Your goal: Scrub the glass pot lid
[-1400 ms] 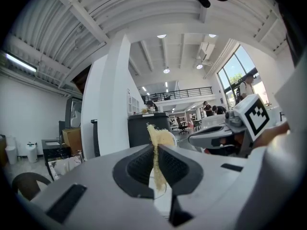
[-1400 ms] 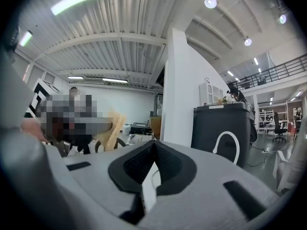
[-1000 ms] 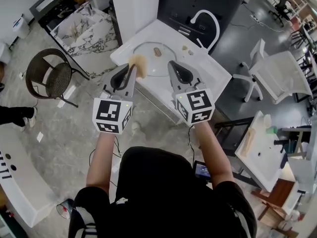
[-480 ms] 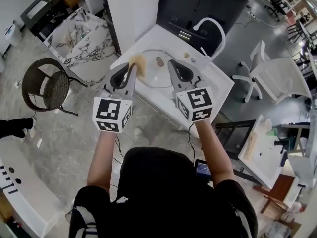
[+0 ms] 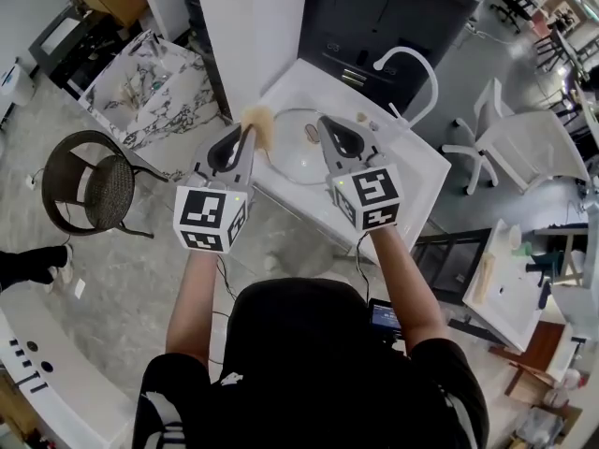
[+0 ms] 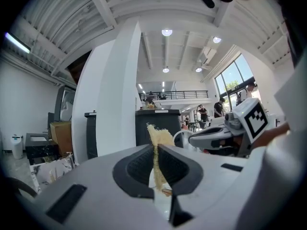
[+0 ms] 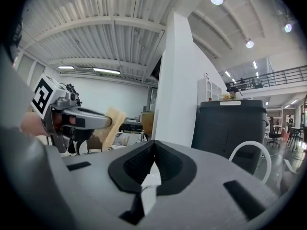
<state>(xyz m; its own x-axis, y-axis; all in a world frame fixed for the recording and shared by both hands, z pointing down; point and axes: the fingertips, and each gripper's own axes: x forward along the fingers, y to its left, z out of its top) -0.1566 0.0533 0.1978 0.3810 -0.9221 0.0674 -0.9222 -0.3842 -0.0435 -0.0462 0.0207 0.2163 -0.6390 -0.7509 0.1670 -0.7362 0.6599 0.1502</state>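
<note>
I see the lid (image 5: 292, 162) lying flat in the white sink (image 5: 416, 171), with its knob on the far side and the faucet (image 5: 409, 64) behind it to the right. The near edge of the sink runs on a slant just under both grippers. A white pillar (image 5: 267, 26) stands close at the far left corner and a dark cabinet (image 5: 393, 12) closes the far side, so the free room is on the near side and on the left, over the floor (image 5: 140, 251) toward the round chair (image 5: 89, 181). The left gripper (image 5: 249, 131) is clenched on a thin yellow sponge (image 5: 261, 123), which stands up beyond the fingers, over the left rim of the lid; I cannot tell if it touches the glass. The right gripper (image 5: 325, 123) is closed with nothing between its fingers, above the near right part of the lid.
</note>
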